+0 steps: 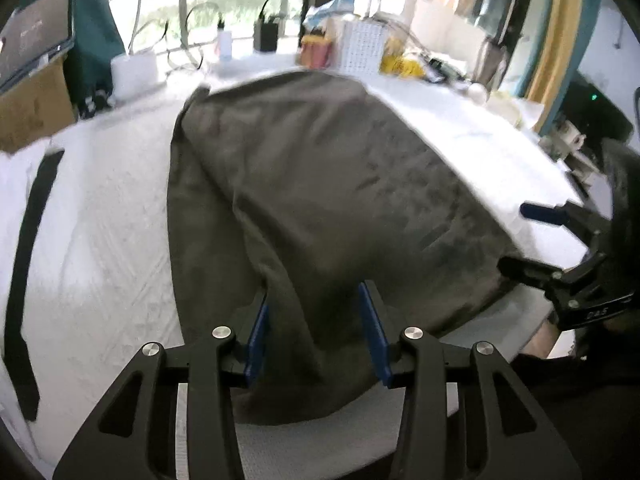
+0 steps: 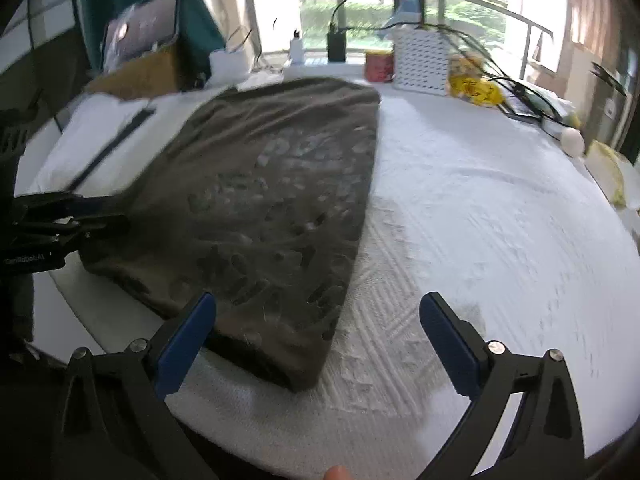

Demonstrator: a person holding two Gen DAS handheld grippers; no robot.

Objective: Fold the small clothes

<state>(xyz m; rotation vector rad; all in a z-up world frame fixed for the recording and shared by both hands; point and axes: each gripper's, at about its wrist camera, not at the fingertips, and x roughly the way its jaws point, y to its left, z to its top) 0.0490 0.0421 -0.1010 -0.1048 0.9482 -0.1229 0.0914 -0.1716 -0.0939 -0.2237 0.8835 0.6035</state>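
A dark olive-brown garment (image 1: pixel 320 180) (image 2: pixel 280 200) lies flat on the white textured table cover (image 2: pixel 480 220), reaching from the near edge toward the back. In the left wrist view my left gripper (image 1: pixel 314 292) stands partly open over the garment's near edge. A raised fold of cloth sits between its blue pads (image 1: pixel 376 336), loose and not pinched. My right gripper (image 2: pixel 318 300) is wide open above the garment's near right corner, and nothing is held. Each gripper also shows in the other's view: the right gripper (image 1: pixel 516 240) at the garment's right edge, the left gripper (image 2: pixel 108 212) at its left edge.
At the back stand a white perforated basket (image 2: pixel 420 60), a red container (image 2: pixel 378 65), a yellow bag (image 2: pixel 472 80) and a cardboard box (image 2: pixel 140 72). A white cloth with a black strip (image 1: pixel 32 240) lies left of the garment. A white ball (image 2: pixel 572 141) sits far right.
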